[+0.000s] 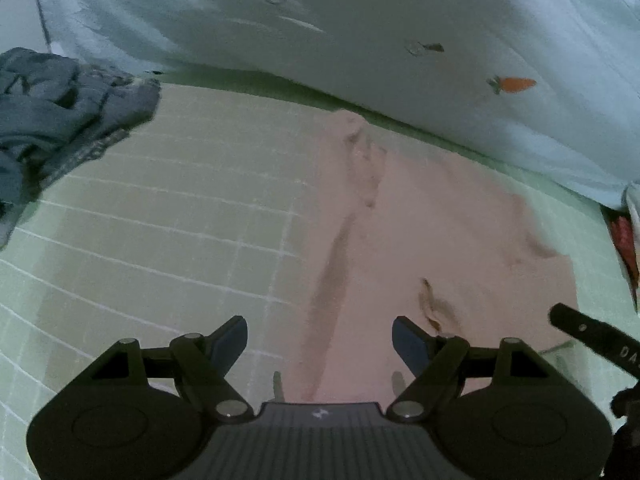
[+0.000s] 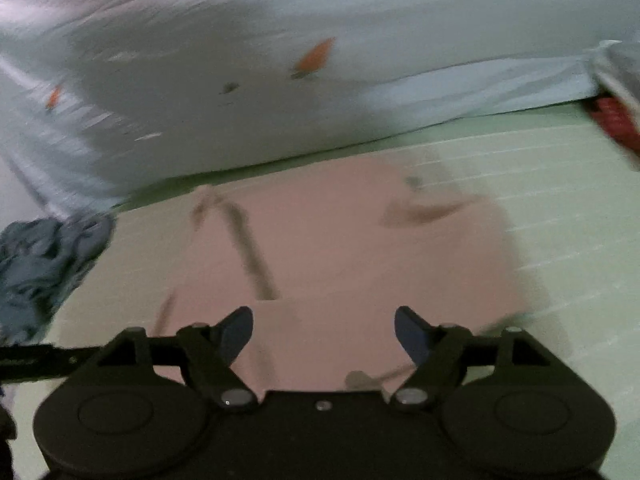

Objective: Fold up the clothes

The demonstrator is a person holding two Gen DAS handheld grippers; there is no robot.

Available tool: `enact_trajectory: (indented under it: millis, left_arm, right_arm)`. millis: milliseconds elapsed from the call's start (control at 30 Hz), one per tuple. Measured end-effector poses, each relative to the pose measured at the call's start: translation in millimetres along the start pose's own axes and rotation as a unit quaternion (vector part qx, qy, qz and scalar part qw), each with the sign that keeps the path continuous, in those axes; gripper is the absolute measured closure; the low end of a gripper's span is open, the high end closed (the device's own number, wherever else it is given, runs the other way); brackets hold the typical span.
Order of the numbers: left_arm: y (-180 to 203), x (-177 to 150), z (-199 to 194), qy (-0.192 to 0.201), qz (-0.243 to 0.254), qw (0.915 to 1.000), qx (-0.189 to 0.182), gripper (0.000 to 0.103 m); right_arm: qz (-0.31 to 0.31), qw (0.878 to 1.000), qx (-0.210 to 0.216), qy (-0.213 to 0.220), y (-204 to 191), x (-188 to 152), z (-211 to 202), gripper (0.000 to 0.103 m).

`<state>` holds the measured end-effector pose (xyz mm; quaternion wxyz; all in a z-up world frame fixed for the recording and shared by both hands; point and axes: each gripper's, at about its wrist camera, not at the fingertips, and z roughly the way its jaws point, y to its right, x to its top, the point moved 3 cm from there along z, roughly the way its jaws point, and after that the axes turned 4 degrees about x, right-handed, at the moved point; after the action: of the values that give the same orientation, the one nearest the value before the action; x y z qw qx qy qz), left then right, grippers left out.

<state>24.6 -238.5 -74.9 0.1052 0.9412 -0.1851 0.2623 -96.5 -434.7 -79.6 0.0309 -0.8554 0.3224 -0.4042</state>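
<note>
A pink garment [image 1: 420, 240] lies flat on a light green checked bed sheet [image 1: 160, 220], with a long crease down its left part. My left gripper [image 1: 319, 340] is open and empty above the garment's near left edge. The garment also shows in the right wrist view [image 2: 340, 248], blurred. My right gripper [image 2: 323, 330] is open and empty above the garment's near middle. The right gripper's black body shows at the right edge of the left wrist view [image 1: 592, 336].
A crumpled blue-grey garment [image 1: 52, 112] lies at the far left on the sheet, also in the right wrist view [image 2: 44, 256]. A pale quilt with carrot prints [image 1: 400, 40] runs along the back. A red item [image 1: 624, 240] lies at the far right.
</note>
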Motion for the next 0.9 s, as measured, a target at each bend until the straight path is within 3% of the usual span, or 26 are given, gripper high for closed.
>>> enact_trajectory:
  millis: [200,300,500,667,900]
  left_arm:
    - [48,-8,12,-0.005,0.029,0.9992,-0.028,0.024]
    - [70,-9,23,-0.011,0.039,0.9984,-0.04,0.031]
    - [95,-13,54,-0.041,0.037,0.9976,-0.04,0.05]
    - [97,-11,69,-0.061,0.023,0.9965,-0.053,0.091]
    - [96,0,45,-0.024,0.049,0.9954,-0.078,0.097]
  right_arm:
    - [0.03,0.997,-0.064,-0.001,58,-7,-20,0.019]
    - [0.037,0.996,-0.085,-0.011,87,-15,-29,0.019]
    - [0.056,0.992,-0.106,-0.03,126,-20,-28,0.019]
    - [0.066,0.991,-0.113,-0.04,144,-29,-28,0.019]
    - [0.067,0.99,-0.118,-0.044,137,-37,-25,0.019]
